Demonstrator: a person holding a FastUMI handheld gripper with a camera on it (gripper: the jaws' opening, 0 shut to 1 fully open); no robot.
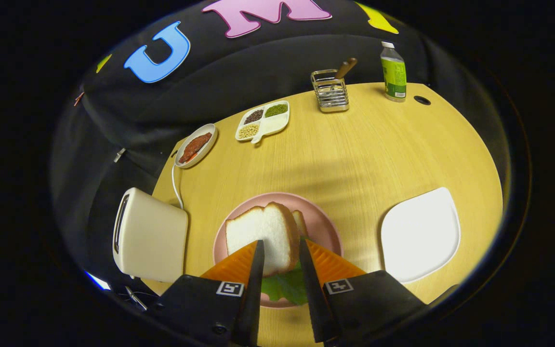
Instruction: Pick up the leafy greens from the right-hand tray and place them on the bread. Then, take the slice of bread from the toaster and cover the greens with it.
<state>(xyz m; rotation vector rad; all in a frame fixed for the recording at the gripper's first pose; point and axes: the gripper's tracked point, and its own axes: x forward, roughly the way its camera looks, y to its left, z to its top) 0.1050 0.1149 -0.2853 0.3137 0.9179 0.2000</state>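
Observation:
My gripper (280, 253) is shut on a white bread slice (263, 236), held tilted on edge between the orange-backed fingers (257, 260). It hangs over the pink plate (323, 226). Leafy greens (284, 285) lie on the plate under the held slice, showing between the fingers. A second bread slice (300, 222) peeks out just behind the held one; how it rests under the greens is hidden. The white toaster (150, 236) stands left of the plate, its slot facing away to the left. The white right-hand tray (419, 233) is bare.
Beyond the plate stretches the round wooden table (354, 154). At its far side stand a dish of red sauce (195, 146), a divided dish of grains (263, 120), a wire caddy (330, 91) and a green bottle (393, 72). The toaster's cord (175, 183) runs back.

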